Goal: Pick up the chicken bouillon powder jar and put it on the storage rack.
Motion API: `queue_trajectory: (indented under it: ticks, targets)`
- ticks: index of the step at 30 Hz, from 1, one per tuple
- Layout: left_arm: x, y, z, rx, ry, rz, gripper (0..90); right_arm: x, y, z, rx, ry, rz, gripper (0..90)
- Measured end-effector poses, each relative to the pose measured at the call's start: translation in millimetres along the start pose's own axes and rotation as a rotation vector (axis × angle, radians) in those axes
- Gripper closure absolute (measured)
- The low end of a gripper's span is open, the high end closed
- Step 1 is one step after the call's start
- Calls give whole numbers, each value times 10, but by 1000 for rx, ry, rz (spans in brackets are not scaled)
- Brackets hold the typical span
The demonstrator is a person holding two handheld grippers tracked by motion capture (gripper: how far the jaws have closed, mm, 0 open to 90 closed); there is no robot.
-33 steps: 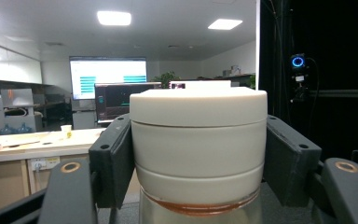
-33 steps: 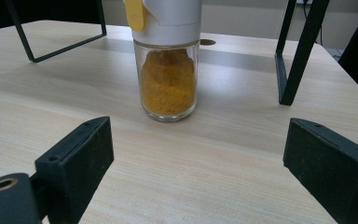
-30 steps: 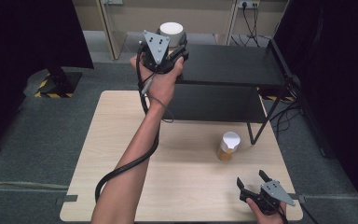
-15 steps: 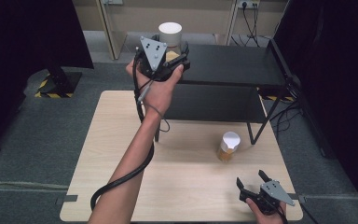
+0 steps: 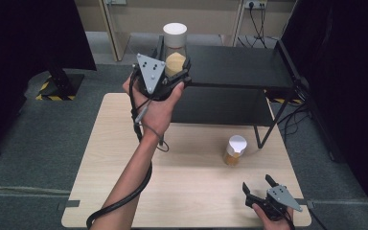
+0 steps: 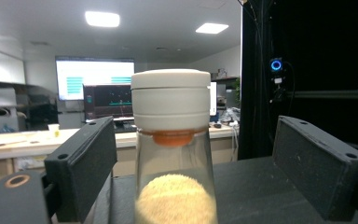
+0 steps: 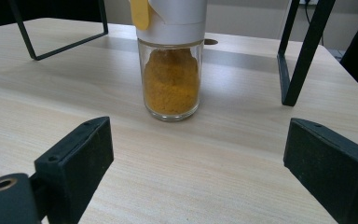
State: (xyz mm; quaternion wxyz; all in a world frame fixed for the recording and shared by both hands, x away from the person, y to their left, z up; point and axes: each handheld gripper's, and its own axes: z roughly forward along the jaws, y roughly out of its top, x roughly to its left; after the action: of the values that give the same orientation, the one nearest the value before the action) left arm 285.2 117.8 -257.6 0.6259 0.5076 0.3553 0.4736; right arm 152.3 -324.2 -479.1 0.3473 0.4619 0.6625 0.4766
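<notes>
Up on black shelf (image 5: 239, 67), white-capped jar (image 6: 173, 144) stands between wide left tool (image 5: 165, 81) jaws, untouched; right tool (image 5: 261, 191) wide, facing spice jar (image 7: 170, 60) on counter (image 5: 191, 191)

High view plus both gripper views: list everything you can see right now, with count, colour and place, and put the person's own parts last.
Wooden table: one, light wood, centre of the floor.
Black shelf: one, black metal frame, standing over the table's far edge.
Pale-powder jar: one, clear glass with a white cap, on the shelf's left end, between the open left jaws.
Orange-powder jar: one, clear glass, white cap with a yellow tab, upright on the table ahead of the right tongs.
Left tongs: black with a grey plate, open, at the shelf's left end.
Right tongs: black with a grey plate, open, near the table's near right corner.
</notes>
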Motion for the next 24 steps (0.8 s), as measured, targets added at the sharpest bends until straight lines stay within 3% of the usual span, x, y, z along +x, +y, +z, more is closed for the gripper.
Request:
queue_trajectory:
  ticks: [3,24]
  targets:
    - [2,-45,-73,-7,-4,15,132,-5,2,1,2,2,-1,85]
    - [52,-503,-574,-5,-58,15,137,6,7,5,3,2,-3,84]
